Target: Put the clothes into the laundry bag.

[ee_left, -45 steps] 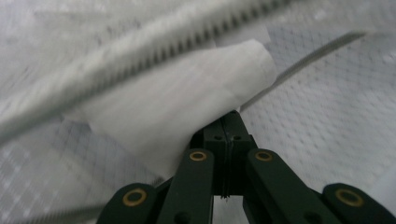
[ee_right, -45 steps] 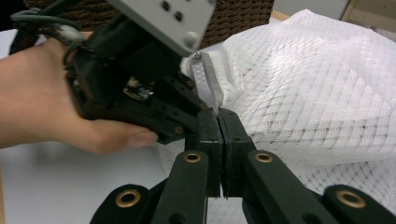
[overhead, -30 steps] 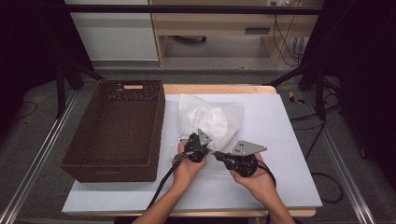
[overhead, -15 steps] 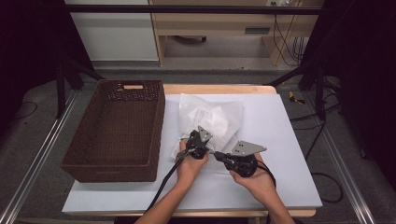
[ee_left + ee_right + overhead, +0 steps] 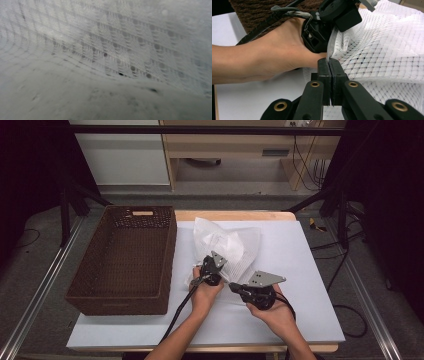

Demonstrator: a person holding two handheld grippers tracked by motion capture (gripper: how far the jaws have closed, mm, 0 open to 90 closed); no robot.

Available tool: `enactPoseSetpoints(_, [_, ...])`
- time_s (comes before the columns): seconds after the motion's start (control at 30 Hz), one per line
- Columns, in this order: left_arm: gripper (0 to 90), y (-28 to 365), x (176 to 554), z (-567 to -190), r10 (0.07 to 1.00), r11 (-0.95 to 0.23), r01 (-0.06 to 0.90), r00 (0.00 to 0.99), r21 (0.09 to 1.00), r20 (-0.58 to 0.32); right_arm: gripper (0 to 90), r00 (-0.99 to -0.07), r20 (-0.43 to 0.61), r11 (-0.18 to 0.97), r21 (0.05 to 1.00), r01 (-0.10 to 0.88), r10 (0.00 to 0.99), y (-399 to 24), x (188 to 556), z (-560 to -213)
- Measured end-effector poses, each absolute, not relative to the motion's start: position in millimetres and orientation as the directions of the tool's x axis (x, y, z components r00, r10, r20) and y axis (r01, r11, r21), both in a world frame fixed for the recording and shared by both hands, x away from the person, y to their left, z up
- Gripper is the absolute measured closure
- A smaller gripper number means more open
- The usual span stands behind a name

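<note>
Grippers are barely shifting from a second ago: right gripper is staying pinched on the mesh bag beside the basket; left gripper state is impossible to tell, suggesting grasps are settling.

Both forearms reach in from the near edge, hands close together mid-desk. The left gripper points away to the far side, its jaws hidden from sight. The right gripper, just right of it, aims leftward toward the left hand, jaws pressed flat together.
</note>
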State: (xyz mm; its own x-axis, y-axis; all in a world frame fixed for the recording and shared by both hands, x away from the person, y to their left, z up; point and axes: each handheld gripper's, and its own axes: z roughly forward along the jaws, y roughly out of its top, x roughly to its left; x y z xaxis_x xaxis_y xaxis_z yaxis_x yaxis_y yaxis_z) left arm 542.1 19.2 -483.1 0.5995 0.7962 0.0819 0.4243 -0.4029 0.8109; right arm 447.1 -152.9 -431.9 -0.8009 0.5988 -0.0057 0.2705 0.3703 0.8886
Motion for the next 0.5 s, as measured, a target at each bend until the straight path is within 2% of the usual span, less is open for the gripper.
enactPoseSetpoints(0.33, [90.0, 24.1, 546.8, -482.5, 0.825, -0.366, 0.444, 0.561, 0.818, 0.065, 89.2, -0.801, 0.002, 0.362, 0.892, 0.272, 0.598, -154.1, 446.7, -431.1])
enactPoseSetpoints(0.5, [90.0, 25.7, 546.4, -480.8, 0.843, -0.359, 0.441, 0.531, 0.822, 0.083, 89.2, -0.801, 0.003, 0.361, 0.892, 0.272, 0.598, -154.5, 446.6, -430.8])
